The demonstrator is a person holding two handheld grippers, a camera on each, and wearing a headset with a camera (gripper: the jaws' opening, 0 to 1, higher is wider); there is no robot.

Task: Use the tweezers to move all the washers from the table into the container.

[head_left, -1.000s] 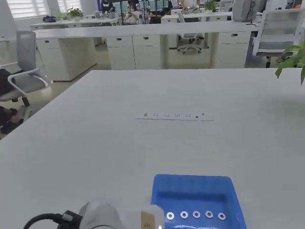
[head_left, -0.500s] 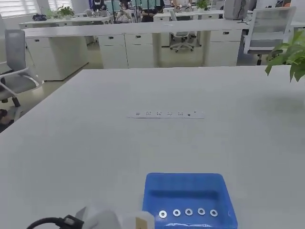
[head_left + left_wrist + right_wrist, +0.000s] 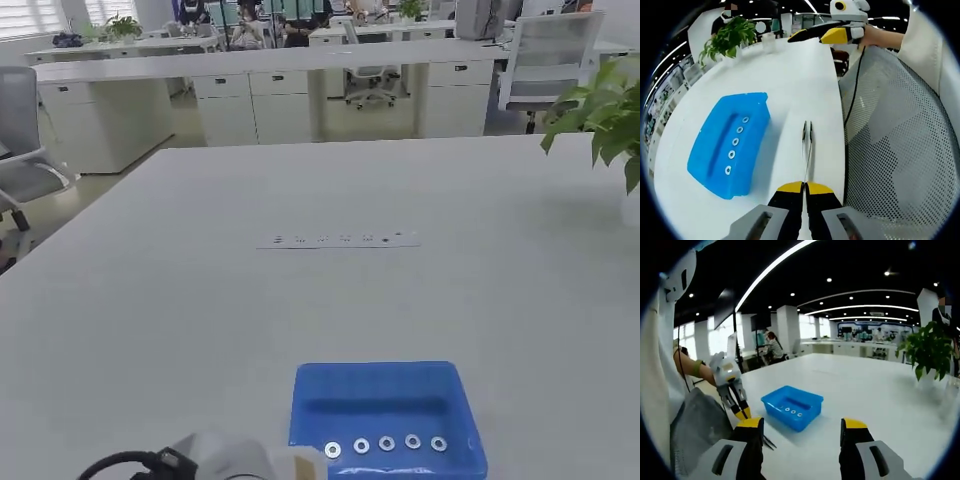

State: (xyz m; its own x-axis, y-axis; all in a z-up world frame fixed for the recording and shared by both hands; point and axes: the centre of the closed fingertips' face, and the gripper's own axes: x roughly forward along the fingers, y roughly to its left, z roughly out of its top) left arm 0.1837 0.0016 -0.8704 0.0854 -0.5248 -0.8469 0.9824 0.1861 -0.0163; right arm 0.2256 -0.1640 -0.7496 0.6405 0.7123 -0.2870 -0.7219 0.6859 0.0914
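Note:
A blue container [image 3: 372, 392] stands near the table's front edge, with several washers [image 3: 386, 443] in a row inside it. The same container [image 3: 715, 155] and washers [image 3: 735, 145] lie left of my left gripper [image 3: 804, 188], which is shut on metal tweezers [image 3: 807, 145] pointing forward over the table. The tweezers' tips are together and hold nothing. My right gripper [image 3: 802, 425] is open and empty, raised above the table and facing the container [image 3: 792, 407]. The left gripper [image 3: 741, 413] is beside that container.
A grey mesh chair back [image 3: 890, 150] is close on the right of the left gripper. A potted plant [image 3: 600, 105] stands at the table's far right corner. A power strip [image 3: 335, 239] is set into the table's middle. Desks and chairs stand beyond.

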